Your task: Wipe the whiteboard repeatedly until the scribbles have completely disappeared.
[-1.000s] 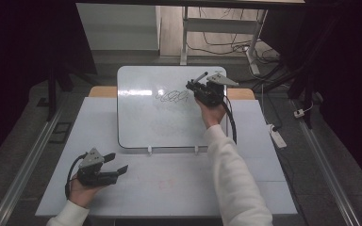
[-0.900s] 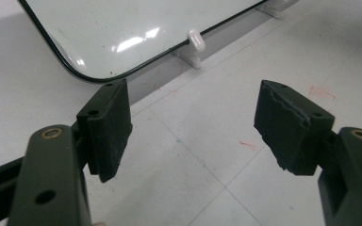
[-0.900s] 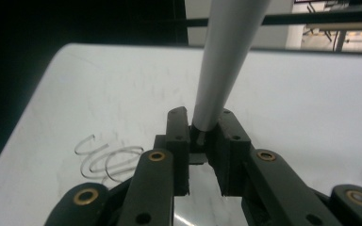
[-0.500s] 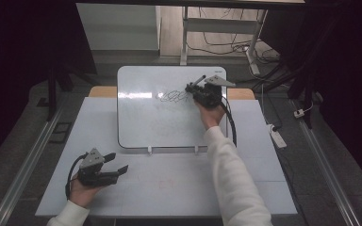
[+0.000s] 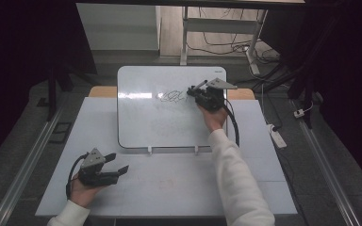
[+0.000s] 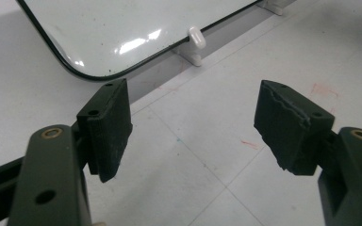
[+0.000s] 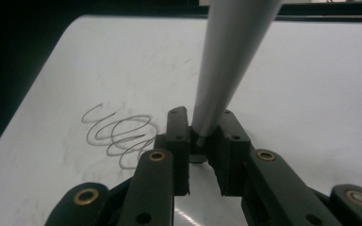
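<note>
A whiteboard (image 5: 169,113) lies flat on the white table (image 5: 122,193), its far edge toward the back of the table and two small white clips (image 5: 149,150) at its near edge; on its far half sits a grey scribble of looping lines (image 5: 172,97); the right gripper (image 5: 199,92) is over the board just right of that scribble, its jaws closed on a marker (image 5: 199,85); in the high view the marker reads as a short dark stick slanting up and to the left from the jaws, its long axis tilted well off the board; the right gripper view shows what the high view cannot, a pale grey barrel (image 7: 226,61) rising from between the two black jaws toward the top of the picture, the loops (image 7: 120,134) just left of the jaws, and the marker's tip hidden between the pads; the left gripper (image 5: 115,162) rests in the person's left hand (image 5: 82,190) on the near left of the table, well apart from the board, jaws spread wide and holding nothing; the left gripper view adds the board's rounded black-edged corner (image 6: 82,75), one clip (image 6: 195,40) and faint red marks (image 6: 250,143) on the table.
</note>
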The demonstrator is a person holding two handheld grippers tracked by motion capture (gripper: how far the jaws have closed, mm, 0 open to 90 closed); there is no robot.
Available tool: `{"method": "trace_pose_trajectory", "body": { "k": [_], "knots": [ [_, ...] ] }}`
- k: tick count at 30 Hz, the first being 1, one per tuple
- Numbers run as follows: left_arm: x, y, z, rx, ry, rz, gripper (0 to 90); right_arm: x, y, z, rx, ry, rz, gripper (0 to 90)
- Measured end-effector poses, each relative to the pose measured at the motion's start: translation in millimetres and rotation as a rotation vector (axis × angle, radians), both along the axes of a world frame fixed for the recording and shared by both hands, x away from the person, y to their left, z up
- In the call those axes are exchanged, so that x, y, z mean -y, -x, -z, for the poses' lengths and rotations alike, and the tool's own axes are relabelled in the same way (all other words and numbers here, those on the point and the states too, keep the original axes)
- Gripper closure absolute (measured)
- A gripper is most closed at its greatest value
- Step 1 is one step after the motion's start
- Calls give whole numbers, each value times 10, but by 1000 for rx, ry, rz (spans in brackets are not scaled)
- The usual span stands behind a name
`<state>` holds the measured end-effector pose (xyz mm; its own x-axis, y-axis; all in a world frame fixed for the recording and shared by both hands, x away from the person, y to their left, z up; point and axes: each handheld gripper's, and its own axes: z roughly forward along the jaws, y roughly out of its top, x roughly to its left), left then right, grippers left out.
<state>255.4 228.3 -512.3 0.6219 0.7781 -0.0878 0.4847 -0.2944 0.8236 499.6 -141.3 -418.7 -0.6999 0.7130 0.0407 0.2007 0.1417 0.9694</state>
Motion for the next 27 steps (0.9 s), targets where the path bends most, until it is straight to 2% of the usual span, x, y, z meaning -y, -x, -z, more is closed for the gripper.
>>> {"method": "trace_pose_trajectory", "body": {
  "k": [1, 2, 4, 5, 6, 7, 8, 9, 10, 13, 14, 16, 17, 18, 20, 21, 22, 24, 25, 26, 27],
  "knots": [
    [2, 5, -3, 2, 0, 1, 285, 20, -8, 4, -7, -15, 5, 772],
    [2, 5, -3, 3, 0, 1, 285, -3, 15, 15, -2, -1, 0, 772],
    [-3, -7, 2, -1, 2, -2, 285, -98, 84, 49, 3, 71, -67, 772],
    [-4, -14, 7, -3, 1, -3, 285, -125, 110, 59, 11, 101, -84, 772],
    [-5, -18, 10, -6, 0, -2, 285, -116, 107, 50, 14, 110, -83, 772],
    [-3, -16, 9, -6, -3, -3, 285, -75, 83, 32, 10, 90, -66, 773],
    [0, -9, 6, -4, -3, -2, 285, -19, 61, 17, 6, 56, -25, 773],
    [0, -1, 2, 1, -2, -1, 285, 20, 46, 16, -14, 21, -11, 773],
    [-1, 5, -2, 3, 0, -1, 285, 16, 54, 31, -16, 18, -18, 773],
    [-5, -13, 7, -2, 2, -4, 286, -95, 158, 71, 7, 136, -83, 773],
    [-3, -20, 12, -6, -1, -4, 285, -82, 155, 57, 7, 142, -81, 773],
    [4, -16, 11, -6, -5, -3, 285, 7, 115, 31, -6, 71, -19, 773],
    [6, -6, 6, -1, -5, -2, 285, 21, 107, 44, -19, 47, -16, 773],
    [5, 1, 1, 2, -3, -1, 284, -9, 130, 66, -20, 62, -33, 773],
    [2, -5, 2, 1, 1, -3, 285, -122, 204, 120, -1, 136, -97, 773],
    [2, -5, 2, 1, 1, -3, 285, -142, 218, 117, 12, 159, -97, 773],
    [3, -21, 12, -8, -4, -4, 285, -128, 198, 100, 7, 143, -89, 773],
    [8, -11, 10, -5, -6, -4, 284, -42, 138, 77, -8, 44, -27, 773],
    [7, -3, 5, -1, -4, -2, 284, -32, 127, 95, -25, 13, -19, 773],
    [5, 2, 1, 2, -1, -2, 284, -72, 143, 124, -27, 21, -37, 773],
    [1, 1, 1, 3, 0, -2, 285, -143, 177, 153, -23, 60, -78, 773]
  ]
}}
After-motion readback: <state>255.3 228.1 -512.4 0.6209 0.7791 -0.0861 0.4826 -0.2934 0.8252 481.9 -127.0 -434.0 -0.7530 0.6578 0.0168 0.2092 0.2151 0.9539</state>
